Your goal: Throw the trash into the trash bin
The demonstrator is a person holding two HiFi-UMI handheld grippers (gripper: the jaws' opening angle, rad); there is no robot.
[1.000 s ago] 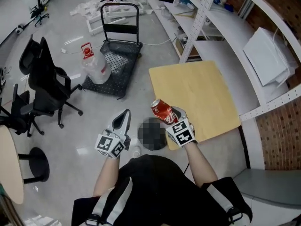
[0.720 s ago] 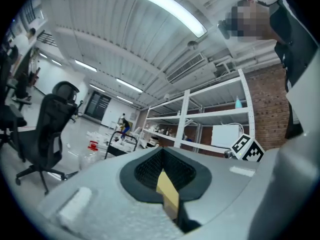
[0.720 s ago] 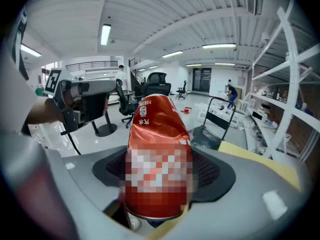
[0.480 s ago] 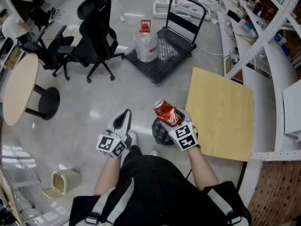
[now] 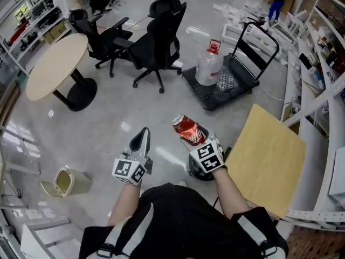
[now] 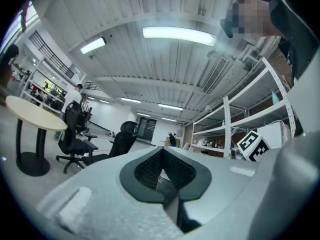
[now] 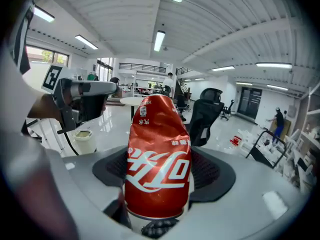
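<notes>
Mid-carry: holds the crushed red can (image 5: 187,129) clamped in the right claw (image 5: 194,135), out front above the floor. Shows the left claw (image 5: 143,134) pressed together, empty. Next calls for swinging down-left to the trash bin (image 5: 69,181), seemingly open-topped, then releasing.

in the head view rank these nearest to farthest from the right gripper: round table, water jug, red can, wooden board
1. red can: held in the right gripper itself.
2. wooden board: low on the floor, just to its right.
3. water jug: ahead, higher up in the view.
4. round table: far off at the upper left.
</notes>
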